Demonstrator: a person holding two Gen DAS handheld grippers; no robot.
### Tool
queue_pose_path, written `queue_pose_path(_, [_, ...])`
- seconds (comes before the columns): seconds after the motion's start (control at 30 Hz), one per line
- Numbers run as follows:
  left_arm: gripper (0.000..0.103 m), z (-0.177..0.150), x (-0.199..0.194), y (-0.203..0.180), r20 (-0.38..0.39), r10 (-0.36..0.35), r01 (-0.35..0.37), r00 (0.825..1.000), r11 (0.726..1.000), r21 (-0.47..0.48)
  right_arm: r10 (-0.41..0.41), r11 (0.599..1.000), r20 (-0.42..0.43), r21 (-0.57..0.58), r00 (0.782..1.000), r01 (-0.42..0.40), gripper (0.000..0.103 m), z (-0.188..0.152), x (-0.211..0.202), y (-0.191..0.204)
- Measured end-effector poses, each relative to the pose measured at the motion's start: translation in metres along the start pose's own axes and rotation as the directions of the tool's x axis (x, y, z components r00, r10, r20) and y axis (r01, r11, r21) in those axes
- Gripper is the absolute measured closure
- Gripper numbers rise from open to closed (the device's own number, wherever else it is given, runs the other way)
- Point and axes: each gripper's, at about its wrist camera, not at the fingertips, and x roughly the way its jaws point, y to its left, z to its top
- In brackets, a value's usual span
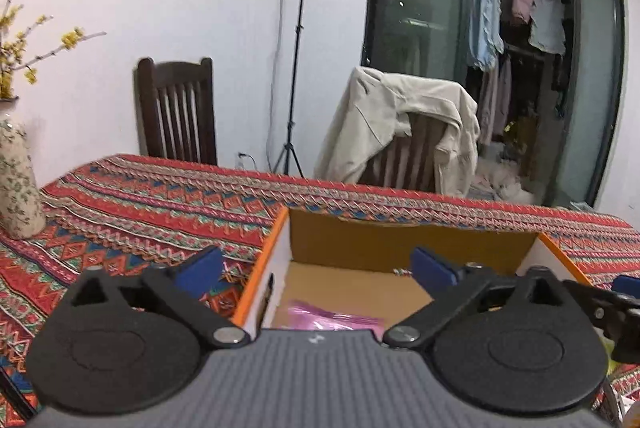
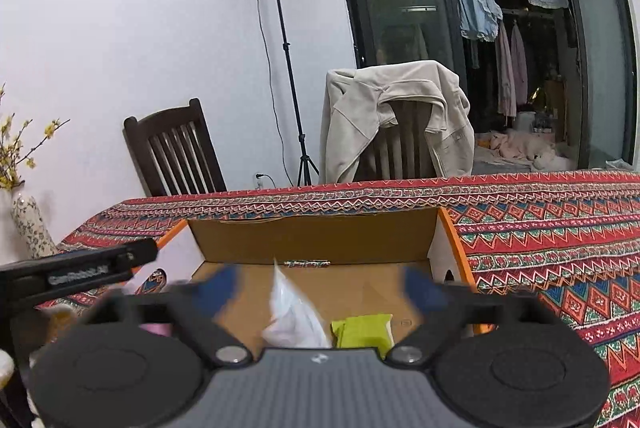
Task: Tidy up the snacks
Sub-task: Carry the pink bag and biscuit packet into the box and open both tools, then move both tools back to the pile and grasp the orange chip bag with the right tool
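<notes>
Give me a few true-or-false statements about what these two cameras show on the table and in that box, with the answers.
1. The cardboard box stands open on the patterned tablecloth. True.
2. The right gripper is clamped on the green packet. False: its jaws stand wide apart, and the packet lies in the box.
3. A pink packet lies inside the box, below the left gripper. True.
4. The beige jacket is folded inside the box. False: it hangs over a chair back behind the table.
5. The flowered vase stands on the table. True.
6. The left gripper holds a snack. False: its jaws are open and empty.
</notes>
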Motion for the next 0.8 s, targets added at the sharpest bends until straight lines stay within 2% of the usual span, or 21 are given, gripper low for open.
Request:
queue_pose_path(0.4, [0.0, 0.006, -0.01, -0.001, -0.017, 0.003, -0.003, 1.0, 1.0, 0.011, 0.002, 1.0, 0.03, -0.001, 1.0, -0.002, 0.0, 0.0, -0.017, 0.003])
queue_pose_path(0.63, [0.0, 0.018, -0.037, -0.001, 0.009, -0.023, 0.023, 1.0, 0.999, 0.025, 0.002, 1.0, 0.061, -0.031, 0.998, 0.0, 0.0, 0.006, -0.04, 0.011])
queue_pose_path(0.8, [0.0, 0.015, -0.055, 0.001, 0.011, -0.029, 0.029, 1.0, 0.998, 0.054, 0.0, 0.999, 0.068, -0.04, 0.998, 0.003, 0.0, 0.006, -0.057, 0.014])
